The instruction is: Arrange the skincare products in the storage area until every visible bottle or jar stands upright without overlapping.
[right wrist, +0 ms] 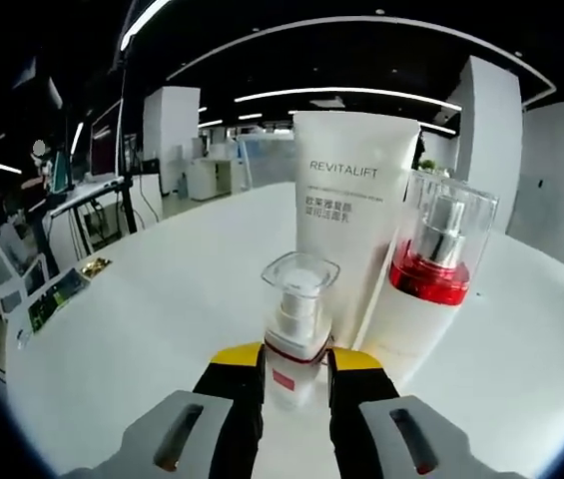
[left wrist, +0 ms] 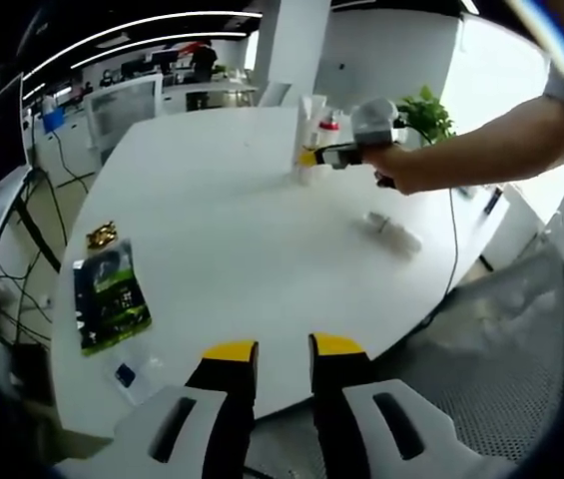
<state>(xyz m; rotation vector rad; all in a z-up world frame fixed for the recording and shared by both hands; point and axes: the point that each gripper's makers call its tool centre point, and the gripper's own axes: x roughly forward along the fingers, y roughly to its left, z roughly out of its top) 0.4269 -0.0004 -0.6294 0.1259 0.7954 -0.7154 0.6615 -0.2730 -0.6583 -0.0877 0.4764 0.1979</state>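
Right gripper view: the right claw [right wrist: 294, 371] is seen closed around the lower body of a small pump bottle [right wrist: 297, 334] with a clear cap, which is held upright on the white counter [right wrist: 152, 299]. Just behind it a white tube [right wrist: 353, 215] marked REVITALIFT is stood on end, and just beside that a taller bottle [right wrist: 431, 289] with a red collar and clear cap is stood upright. The three are grouped closely; whether the small bottle touches the tube cannot be told.

In the left gripper view the left claw [left wrist: 282, 384] is held low over the near counter edge, its jaws narrowly parted with nothing between them. Across the counter a further white bottle [left wrist: 393, 230] is seen lying on its side, well apart from the upright group. A green packet [left wrist: 110, 295] and a small gold item [left wrist: 101, 236] are noted near the far left edge.

Assessment: the small bottle is judged placed or nearly placed, and one item is not yet stood up.

Risks noted:
- The small bottle could be tipped if the right claw is withdrawn sideways or before it is fully opened, since the base is narrow.
- The tube and red-collared bottle could be knocked over by a forward push, given the tight spacing.
- The lying bottle is round and sits towards the counter edge; it could be rolled off by a glancing approach.
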